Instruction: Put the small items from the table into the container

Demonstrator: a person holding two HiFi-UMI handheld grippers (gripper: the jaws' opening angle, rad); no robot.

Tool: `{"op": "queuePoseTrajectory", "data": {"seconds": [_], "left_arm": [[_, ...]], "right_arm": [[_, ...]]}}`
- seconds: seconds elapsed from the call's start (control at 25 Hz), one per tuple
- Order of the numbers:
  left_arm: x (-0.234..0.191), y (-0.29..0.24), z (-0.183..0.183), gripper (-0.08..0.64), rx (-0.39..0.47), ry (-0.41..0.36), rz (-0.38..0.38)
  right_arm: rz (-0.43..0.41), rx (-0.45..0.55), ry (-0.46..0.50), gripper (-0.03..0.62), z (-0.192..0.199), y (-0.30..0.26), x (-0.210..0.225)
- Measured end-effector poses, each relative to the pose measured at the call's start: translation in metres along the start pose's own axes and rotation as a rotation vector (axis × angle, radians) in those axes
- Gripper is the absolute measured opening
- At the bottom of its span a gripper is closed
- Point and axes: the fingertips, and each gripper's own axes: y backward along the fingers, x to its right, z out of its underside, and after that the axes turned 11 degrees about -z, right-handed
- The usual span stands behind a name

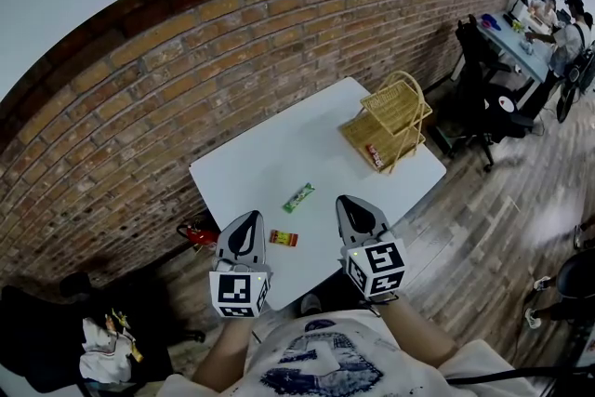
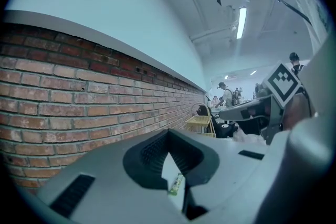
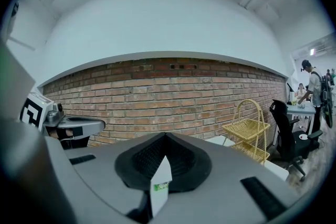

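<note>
Hovering near red packet (image 1: 284, 238): right gripper (image 1: 345, 201) (jaws together).

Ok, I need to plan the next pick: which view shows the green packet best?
The head view: the whole green packet lies in the open on the table. The left gripper view shows only a narrow strip of it past the jaws; the right gripper view shows just a green sliver, probably the same packet.

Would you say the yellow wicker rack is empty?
Not empty: the rack has a red packet on its lower tier.
</note>
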Motion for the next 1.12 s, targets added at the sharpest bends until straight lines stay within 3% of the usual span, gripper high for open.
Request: {"op": "queuePoseTrajectory", "data": {"seconds": [0.6,1.12], "left_arm": [[-0.005,-0.01,0.002,0.048,-0.008,0.025,-0.011],[-0.023,-0.047,0.024,0.048,-0.073,0.055,-0.104]], "right_arm": [[-0.028,-0.028,0.002,0.021,0.001,-0.015,0.006],[-0.129,-0.118,0.043,0.021,0.016,-0.072,0.029]]}}
